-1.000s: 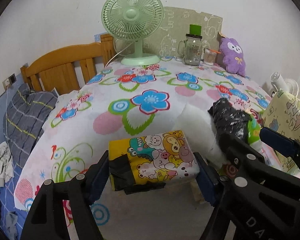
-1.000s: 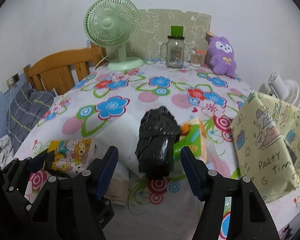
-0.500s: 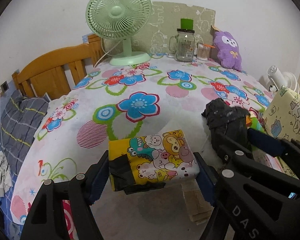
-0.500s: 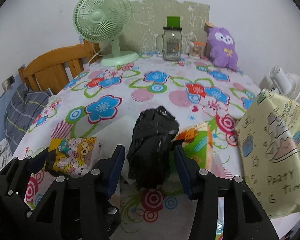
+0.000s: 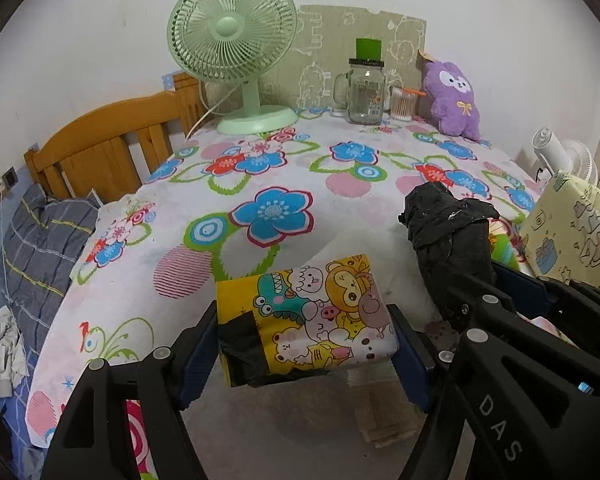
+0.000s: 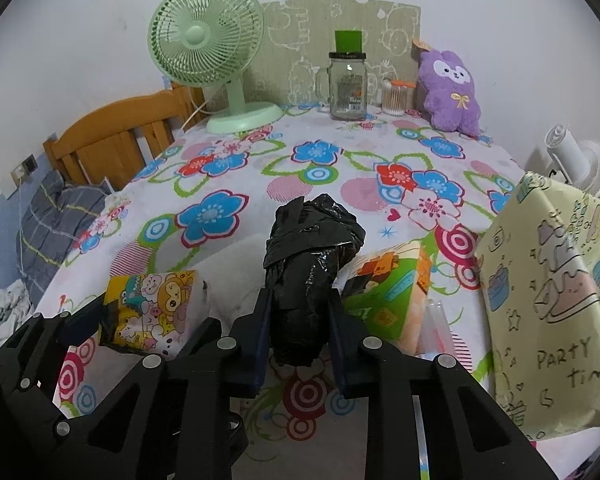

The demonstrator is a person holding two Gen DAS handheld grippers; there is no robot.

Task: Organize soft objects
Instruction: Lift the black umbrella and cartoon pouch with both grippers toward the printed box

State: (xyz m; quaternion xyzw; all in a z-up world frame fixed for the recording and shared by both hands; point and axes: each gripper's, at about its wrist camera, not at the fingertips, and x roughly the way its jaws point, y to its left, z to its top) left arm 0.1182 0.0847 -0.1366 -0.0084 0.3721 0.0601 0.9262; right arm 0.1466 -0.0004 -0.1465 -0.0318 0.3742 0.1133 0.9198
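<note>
- Between the blue pads of the left gripper [image 5: 306, 354], seen from the left wrist, sits a yellow cartoon packet [image 5: 304, 322] — both pads press its ends, so it is pinched, with the jaws standing wide around it.
- Just right of it a black bundle [image 5: 448, 240] slants across the flowered tablecloth [image 5: 276, 216], its lower end caught in the right gripper [image 5: 496, 292], whose black frame fills the lower right corner.
- At the far edge of the cloth stand a green fan [image 5: 232, 52], a glass jar [image 5: 366, 92] and a purple plush toy [image 5: 454, 98]; a wooden headboard [image 5: 108, 144] shows at the left.
- From the right wrist, the right gripper [image 6: 298, 334] has just been closing — its pads now squeeze the black bundle [image 6: 308, 264] from both sides.
- Left of that, the left gripper [image 6: 100, 320] holds the yellow cartoon packet [image 6: 152, 308].
- A green and orange packet [image 6: 392, 292] lies touching the bundle's right side, and a pale yellow bag [image 6: 552, 300] stands further right.
</note>
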